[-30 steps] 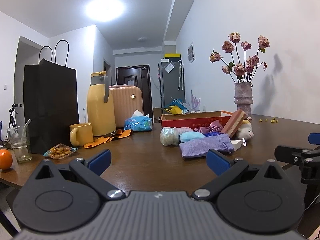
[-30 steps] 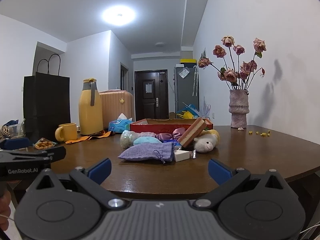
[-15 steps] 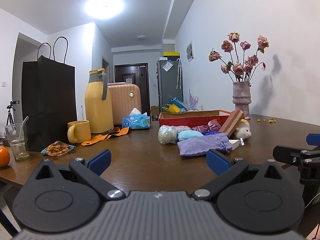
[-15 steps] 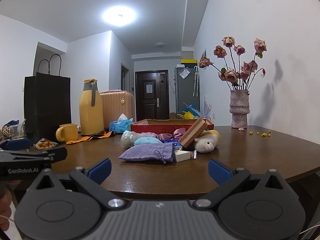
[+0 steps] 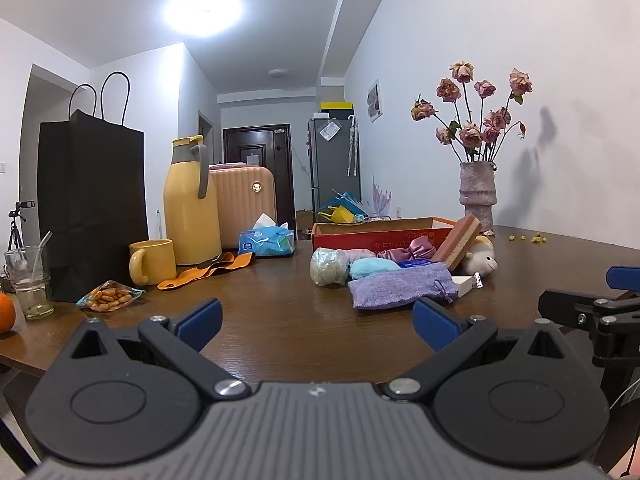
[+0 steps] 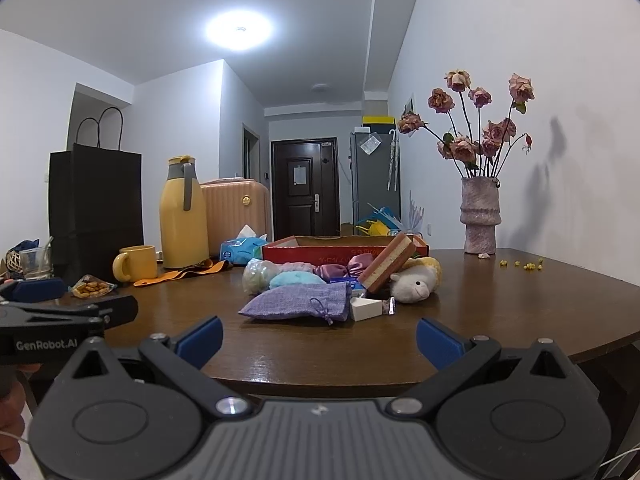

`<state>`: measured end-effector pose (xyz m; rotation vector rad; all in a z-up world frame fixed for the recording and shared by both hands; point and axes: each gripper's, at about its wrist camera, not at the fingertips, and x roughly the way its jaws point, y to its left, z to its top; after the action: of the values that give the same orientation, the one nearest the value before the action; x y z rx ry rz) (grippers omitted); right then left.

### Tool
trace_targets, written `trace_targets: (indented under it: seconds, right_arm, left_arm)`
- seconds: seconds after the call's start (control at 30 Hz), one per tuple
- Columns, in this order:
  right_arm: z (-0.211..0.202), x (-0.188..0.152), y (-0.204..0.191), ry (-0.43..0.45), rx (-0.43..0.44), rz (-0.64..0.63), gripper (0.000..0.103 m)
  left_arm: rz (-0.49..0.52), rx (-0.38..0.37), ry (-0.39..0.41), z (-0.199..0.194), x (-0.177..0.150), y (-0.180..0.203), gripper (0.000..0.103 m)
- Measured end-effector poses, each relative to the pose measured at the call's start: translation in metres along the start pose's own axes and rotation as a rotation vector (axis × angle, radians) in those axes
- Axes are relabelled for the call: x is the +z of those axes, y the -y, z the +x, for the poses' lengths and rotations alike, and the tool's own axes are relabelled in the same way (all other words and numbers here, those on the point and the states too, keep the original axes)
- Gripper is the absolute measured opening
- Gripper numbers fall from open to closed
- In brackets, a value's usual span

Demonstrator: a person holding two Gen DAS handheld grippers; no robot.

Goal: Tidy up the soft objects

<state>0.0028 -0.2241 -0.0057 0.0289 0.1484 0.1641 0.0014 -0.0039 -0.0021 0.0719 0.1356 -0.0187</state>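
A heap of soft things lies on the brown table (image 5: 280, 312) in front of a red cardboard box (image 5: 384, 234): a purple drawstring pouch (image 5: 400, 290), a light blue soft piece (image 5: 374, 269), a pale green bundle (image 5: 329, 267), a pink satin bow (image 5: 416, 247), a pink and yellow sponge (image 5: 460, 242) and a white plush sheep (image 5: 482, 258). The pouch (image 6: 300, 300), sheep (image 6: 414, 282) and box (image 6: 340, 250) show in the right wrist view too. My left gripper (image 5: 316, 320) is open and empty, short of the heap. My right gripper (image 6: 318, 338) is open and empty at the table's near edge.
On the left stand a black paper bag (image 5: 92, 208), a yellow thermos (image 5: 191, 204), a yellow mug (image 5: 154, 260), a tissue pack (image 5: 266, 240), an orange strap (image 5: 208, 270), a snack packet (image 5: 109, 298), a glass (image 5: 30, 284) and an orange (image 5: 6, 312). A vase of dried roses (image 5: 478, 196) stands at the back right.
Both grippers have risen or tilted very slightly, so the scene sits a little lower in view. Nothing on the table has moved. Both stay open.
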Motion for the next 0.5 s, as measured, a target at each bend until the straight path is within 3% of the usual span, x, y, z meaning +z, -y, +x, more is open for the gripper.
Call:
trace_targets:
  seconds: [0.5]
  right_arm:
    - [0.0017, -0.0001, 0.0012, -0.011, 0.003, 0.008, 0.103]
  left_arm:
    - [-0.009, 0.000, -0.015, 0.0013, 0.0007, -0.0024, 0.103]
